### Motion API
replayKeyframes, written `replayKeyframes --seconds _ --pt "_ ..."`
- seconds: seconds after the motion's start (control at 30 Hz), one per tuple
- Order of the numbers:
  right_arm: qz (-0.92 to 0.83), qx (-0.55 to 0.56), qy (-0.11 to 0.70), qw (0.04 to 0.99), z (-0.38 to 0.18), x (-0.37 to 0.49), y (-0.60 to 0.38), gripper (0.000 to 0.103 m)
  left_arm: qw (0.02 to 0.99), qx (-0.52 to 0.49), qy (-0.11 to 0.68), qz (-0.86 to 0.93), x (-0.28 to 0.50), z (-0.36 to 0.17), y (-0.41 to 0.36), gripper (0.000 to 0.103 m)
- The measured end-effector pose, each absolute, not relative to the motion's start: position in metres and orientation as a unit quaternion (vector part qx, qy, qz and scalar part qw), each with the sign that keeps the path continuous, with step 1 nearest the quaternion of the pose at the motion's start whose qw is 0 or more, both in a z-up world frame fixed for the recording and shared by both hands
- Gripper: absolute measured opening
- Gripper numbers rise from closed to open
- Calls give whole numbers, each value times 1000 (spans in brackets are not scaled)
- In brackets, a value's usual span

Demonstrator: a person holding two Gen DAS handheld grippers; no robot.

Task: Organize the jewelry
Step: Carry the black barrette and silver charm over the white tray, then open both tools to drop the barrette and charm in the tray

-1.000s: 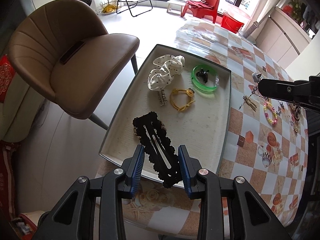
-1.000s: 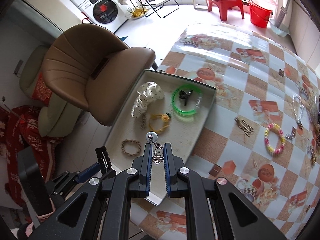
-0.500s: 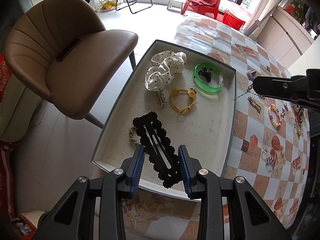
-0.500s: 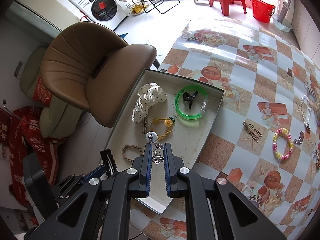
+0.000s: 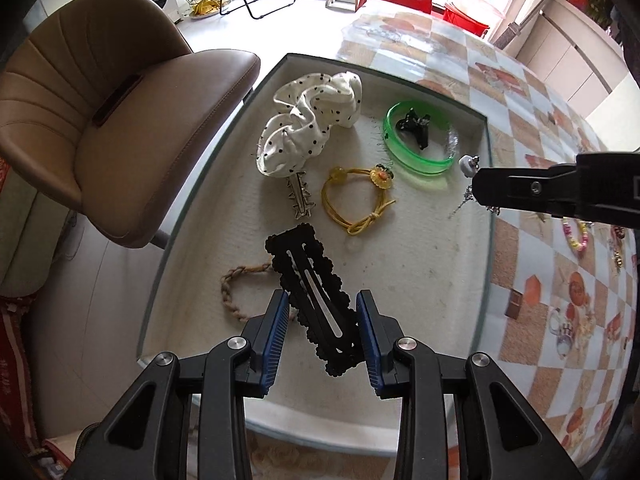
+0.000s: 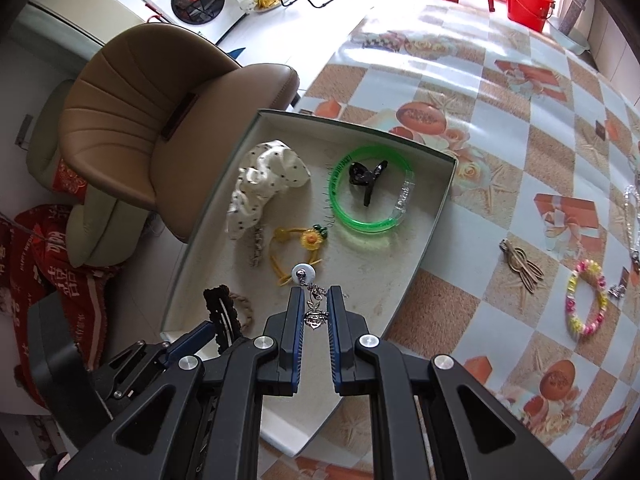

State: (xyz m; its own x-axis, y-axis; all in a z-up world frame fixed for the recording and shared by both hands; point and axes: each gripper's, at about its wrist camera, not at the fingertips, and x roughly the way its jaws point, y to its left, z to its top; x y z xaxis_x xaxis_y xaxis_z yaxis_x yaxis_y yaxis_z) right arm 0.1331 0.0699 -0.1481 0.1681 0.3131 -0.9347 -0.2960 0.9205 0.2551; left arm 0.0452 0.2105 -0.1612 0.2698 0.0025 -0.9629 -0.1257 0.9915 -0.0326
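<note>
My left gripper (image 5: 323,326) is shut on a black scalloped hair clip (image 5: 310,278) and holds it over the near end of the white tray (image 5: 486,216). My right gripper (image 6: 314,312) is shut on a silver chain necklace with a round white pendant (image 6: 302,271), above the tray's (image 6: 442,200) middle; it also shows in the left wrist view (image 5: 476,188). The tray holds a polka-dot scrunchie (image 5: 310,124), a green bangle (image 5: 416,156) with a black claw clip (image 5: 414,126), a yellow cord bracelet (image 5: 356,200), a silver clip (image 5: 299,194) and a braided bracelet (image 5: 236,288).
A brown chair (image 5: 120,112) stands left of the tray. On the checked tablecloth (image 6: 500,128) to the right lie a bronze hair clip (image 6: 520,265), a pastel bead bracelet (image 6: 584,300) and a clear bead strand (image 6: 632,216). More trinkets lie at the far right edge.
Both grippers have moved in over the tray. The right one carried the necklace leftward from over the tablecloth to above the tray. The left one advanced with the black clip.
</note>
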Motion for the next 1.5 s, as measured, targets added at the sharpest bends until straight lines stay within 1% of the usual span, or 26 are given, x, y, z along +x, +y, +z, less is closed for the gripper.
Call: replayKeyframes --seconds 0.33,0.7,0.73,0.77,0.9,0.97,1.03,1.1,1.27,1.33,1.5 --pt "190 1 625 757 -182 157 69 12 792 -36 608 47 57 -185 203 38" --pt "176 7 644 745 -207 165 76 13 794 -16 606 56 55 -190 200 39" --pt "173 9 646 744 -209 166 75 13 793 -15 606 57 55 -190 200 41" --pt "171 12 647 743 -211 167 75 13 793 -15 607 58 55 -190 201 48" --pt "172 14 646 744 -212 166 74 14 791 -15 608 61 53 -191 201 49" --pt "176 18 647 741 -211 167 71 18 790 -13 610 63 53 -191 202 49" --pt "178 22 646 742 -208 167 70 34 789 -11 611 64 52 -190 202 49" --pt "184 26 642 744 -204 167 71 41 789 -8 611 66 53 -189 202 49" --pt "192 42 632 749 -187 163 65 47 788 -5 612 71 53 -184 202 49" --pt "193 48 627 753 -180 160 60 52 788 -4 611 74 52 -182 202 49" --pt "190 58 620 759 -167 151 45 57 787 -3 612 77 49 -177 199 49"
